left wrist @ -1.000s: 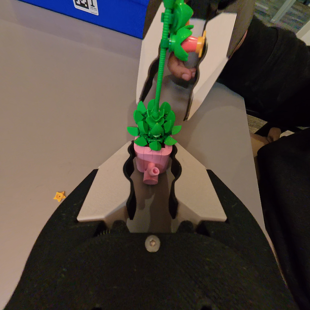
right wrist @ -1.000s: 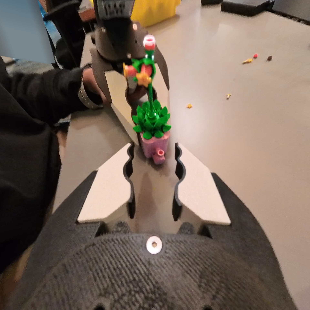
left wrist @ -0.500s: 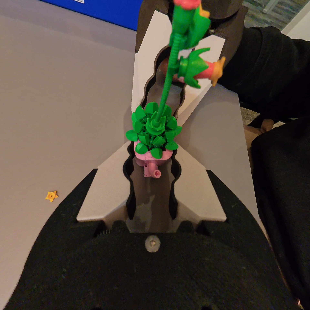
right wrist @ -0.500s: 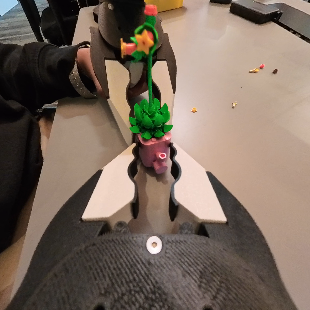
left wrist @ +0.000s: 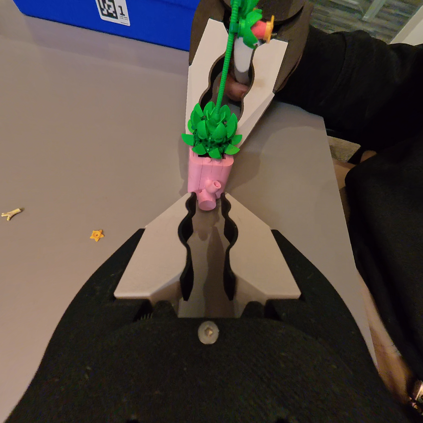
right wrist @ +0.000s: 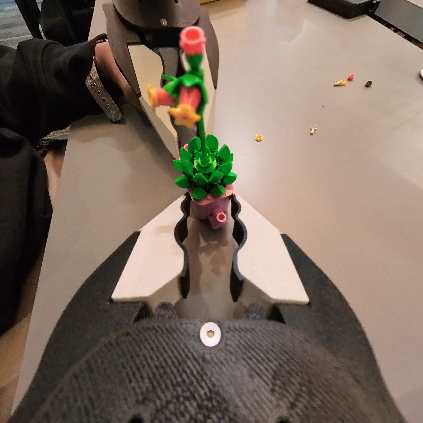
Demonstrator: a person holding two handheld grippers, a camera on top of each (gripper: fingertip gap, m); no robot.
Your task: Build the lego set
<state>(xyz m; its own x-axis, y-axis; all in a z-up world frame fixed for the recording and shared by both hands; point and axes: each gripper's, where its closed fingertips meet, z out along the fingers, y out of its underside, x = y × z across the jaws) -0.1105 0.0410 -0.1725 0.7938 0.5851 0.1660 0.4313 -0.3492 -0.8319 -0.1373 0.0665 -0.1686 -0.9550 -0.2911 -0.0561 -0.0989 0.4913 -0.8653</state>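
Observation:
The lego plant has a pink pot (left wrist: 209, 170), a rosette of green leaves (left wrist: 212, 132) and a tall green stem with pink and orange flowers (right wrist: 190, 91). My right gripper (right wrist: 209, 198) is shut on the pink pot (right wrist: 206, 206), one fingertip on each side. In the left wrist view its fingers (left wrist: 258, 87) reach in from behind the plant. My left gripper (left wrist: 208, 195) is open just short of the pot. Its tips flank the pot's small pink peg (left wrist: 207, 201). Its fingers (right wrist: 158, 123) show behind the plant in the right wrist view.
A blue box (left wrist: 148, 27) stands at the back of the grey table. Loose pieces lie nearby: an orange star (left wrist: 96, 235), a cream twig (left wrist: 11, 213) and several small bits (right wrist: 343, 82). Black sleeves (right wrist: 45, 80) are close by. The table edge (left wrist: 329, 174) runs beside the plant. Some 5 cm of space lies between my two pairs of fingers.
My right gripper came in and shut on the pink pot. My left gripper let go of the pot and drew back, so the pot now sits beyond its tips.

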